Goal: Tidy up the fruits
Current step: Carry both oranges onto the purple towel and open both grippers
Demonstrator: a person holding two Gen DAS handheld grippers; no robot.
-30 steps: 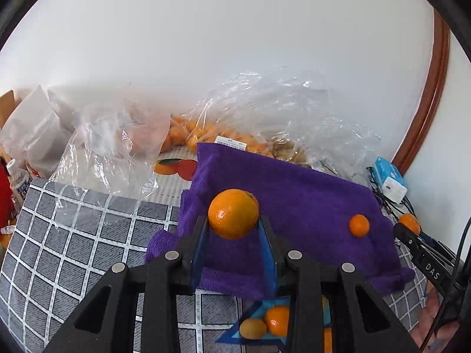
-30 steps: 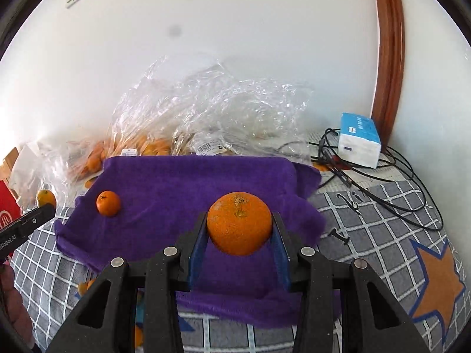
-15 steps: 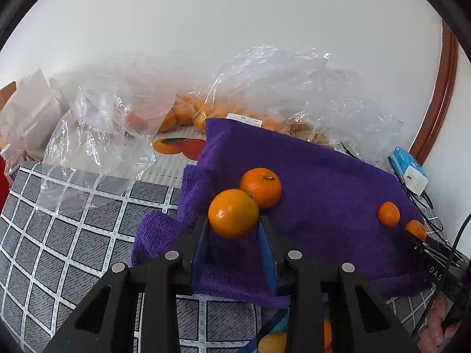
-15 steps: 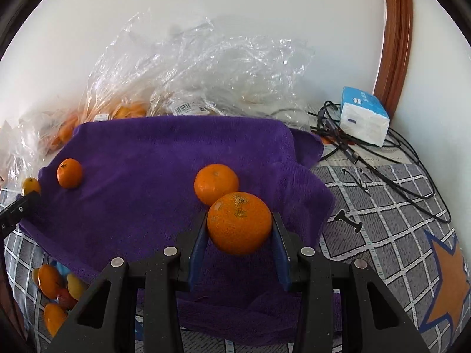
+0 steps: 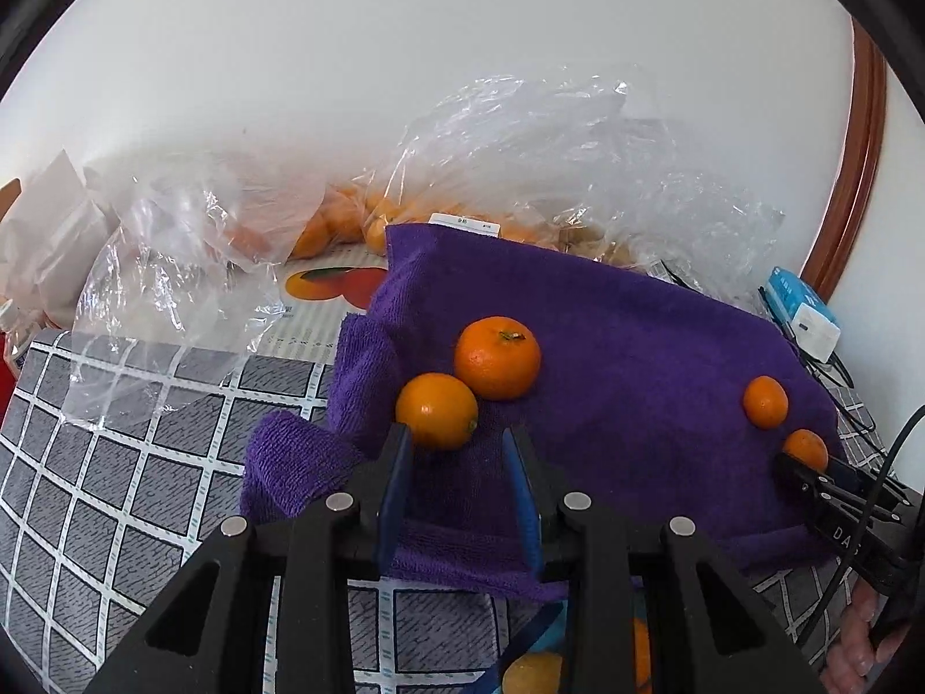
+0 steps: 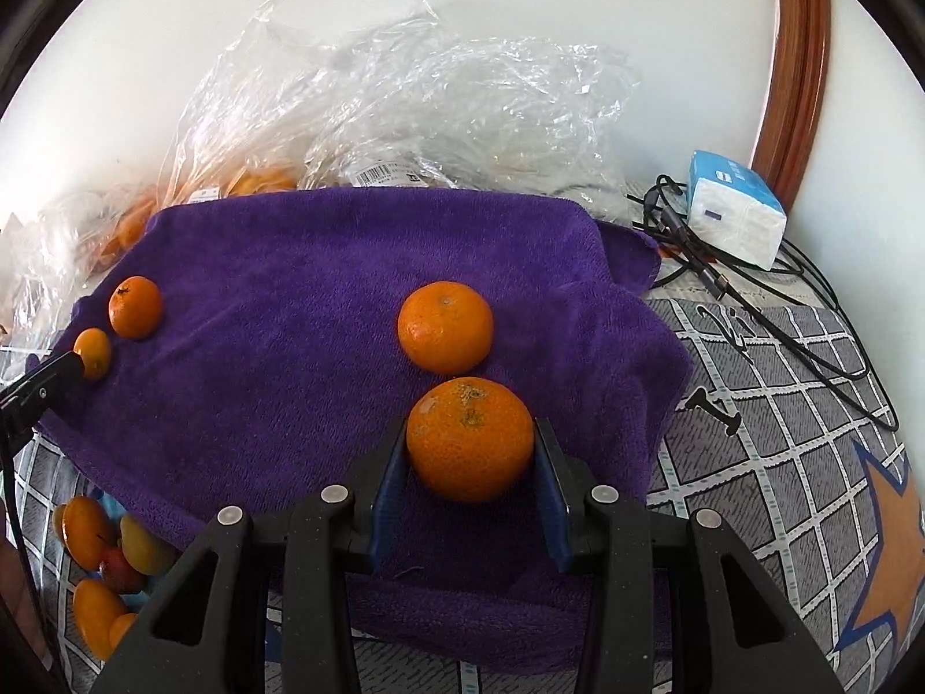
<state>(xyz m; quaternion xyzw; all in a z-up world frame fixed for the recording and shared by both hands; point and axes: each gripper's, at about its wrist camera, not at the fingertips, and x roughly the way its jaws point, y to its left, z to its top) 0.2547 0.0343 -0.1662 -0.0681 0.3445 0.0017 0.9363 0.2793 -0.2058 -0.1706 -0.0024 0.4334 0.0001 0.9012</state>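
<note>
While the right gripper (image 6: 469, 451) fingers clamp a large orange (image 6: 469, 446) low over the purple towel (image 6: 289, 347), the left gripper (image 5: 457, 451) stands released, its small orange (image 5: 436, 410) resting just ahead, left of centre.

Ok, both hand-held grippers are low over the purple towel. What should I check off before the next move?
1. Right hand-held gripper clamped on large orange: ok.
2. Left hand-held gripper clamped on small orange: not ok, gap at one pad.
3. Small orange clear of neighbouring orange: cannot tell.
4. Large orange resting on purple towel: cannot tell.
5. Bare towel left for more fruit: ok.
</note>
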